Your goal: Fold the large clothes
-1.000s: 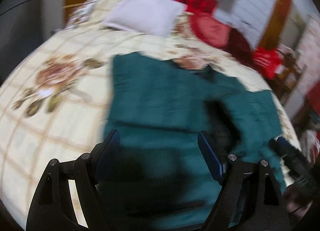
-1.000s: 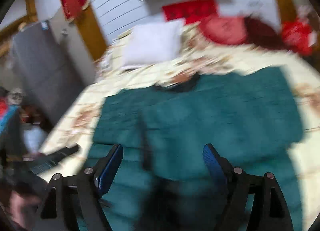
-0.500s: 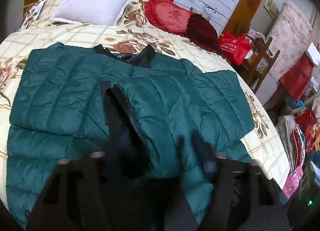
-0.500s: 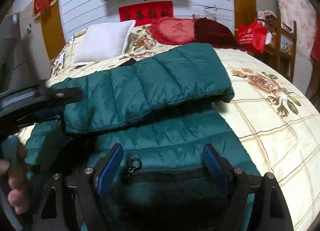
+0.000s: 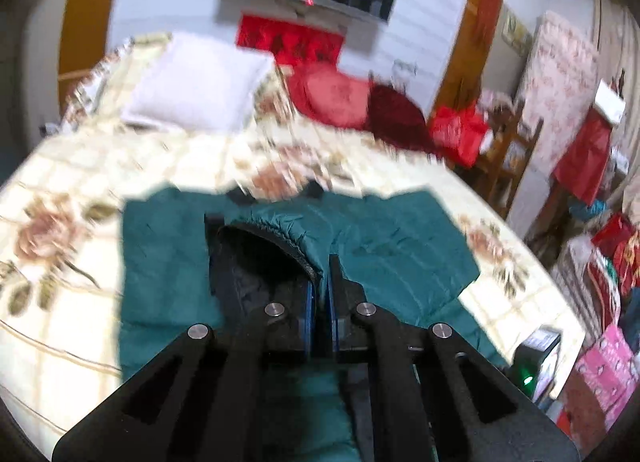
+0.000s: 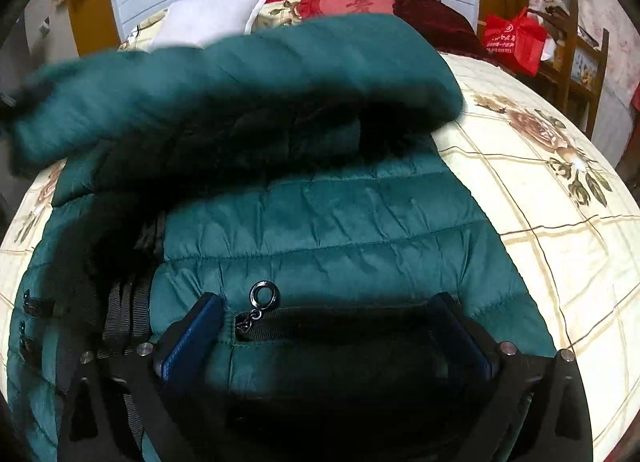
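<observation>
Right, my left tool is clamped on the sleeve cuff of the green jacket lying on the bed; my right tool sits wide open, empty, at its zipped pocket.

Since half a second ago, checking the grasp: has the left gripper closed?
Yes. The left gripper is now shut on the jacket's cuff, lifted before the white pillow.

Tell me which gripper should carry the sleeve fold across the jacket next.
Left. The left gripper is already shut on the cuff of the teal puffer jacket, sleeve raised over the body. The right gripper is open, low at the zipped pocket, holding nothing.
</observation>
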Tool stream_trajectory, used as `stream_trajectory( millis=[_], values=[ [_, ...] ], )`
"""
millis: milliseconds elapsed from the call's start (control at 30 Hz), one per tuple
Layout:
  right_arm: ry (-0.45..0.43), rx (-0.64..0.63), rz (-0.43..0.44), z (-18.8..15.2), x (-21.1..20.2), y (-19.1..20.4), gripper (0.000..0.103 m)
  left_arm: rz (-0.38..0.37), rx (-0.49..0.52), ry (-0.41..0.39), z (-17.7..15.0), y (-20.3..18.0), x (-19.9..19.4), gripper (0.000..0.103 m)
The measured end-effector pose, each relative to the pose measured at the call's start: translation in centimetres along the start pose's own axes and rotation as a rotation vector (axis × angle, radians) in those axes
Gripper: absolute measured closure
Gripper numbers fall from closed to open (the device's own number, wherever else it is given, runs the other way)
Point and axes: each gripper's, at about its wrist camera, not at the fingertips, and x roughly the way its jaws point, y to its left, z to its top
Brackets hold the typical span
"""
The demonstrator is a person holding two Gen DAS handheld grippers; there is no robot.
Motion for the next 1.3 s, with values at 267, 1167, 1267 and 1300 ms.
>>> stream_trajectory(
  millis=[267, 1167, 1267, 1300],
  values=[
    [0.001, 0.006, 0.017, -0.1, -0.1, -0.5, 0.000, 0.123, 0.008, 0.018, 0.6, 7.9, -0.3, 0.098],
    [0.002, -0.278, 0.201, 16.3, 5.2, 1.8, 0.057, 0.248, -0.063, 0.235, -6.2, 8.8, 10.4, 0.097],
    [0.064, -0.299, 0.150, 13.7, 8.7, -0.6, 0.056, 0.251, -0.003, 0.238, -7.3, 7.6, 10.6, 0.097],
    [0.025, -0.287, 0.185, 12.9, 8.7, -1.7, 0.056, 0.258, 0.008, 0.233, -7.5, 7.3, 10.5, 0.097]
  ],
)
